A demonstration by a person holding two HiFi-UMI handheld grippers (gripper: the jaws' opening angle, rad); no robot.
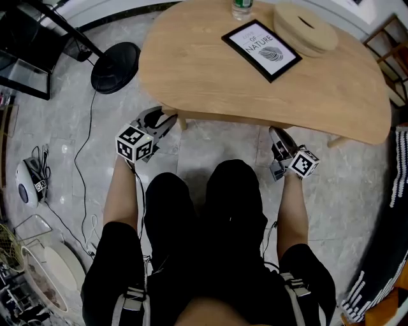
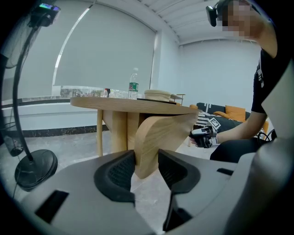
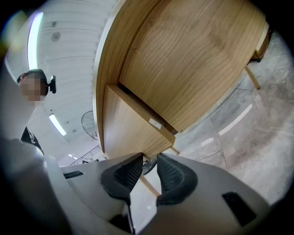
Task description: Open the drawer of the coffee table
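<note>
The coffee table [image 1: 210,83] was made of light wood. Its big top was rounded, a bit like a bean, and it stood on wooden legs on the grey stone floor [image 1: 210,146]. The drawer [image 3: 126,131] hung right under the top, at the near edge. It was the same light wood, and its front was a curved board that stood upright. Seen from above, it was all tucked in under the top.

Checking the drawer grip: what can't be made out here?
Pale wooden drawer panel: head view, hidden beneath the oval wooden tabletop.
Right gripper: right gripper view, panel only reaches the jaw tips; grip unclear.
Clear plastic bottle: head view, cut off by top edge.
</note>
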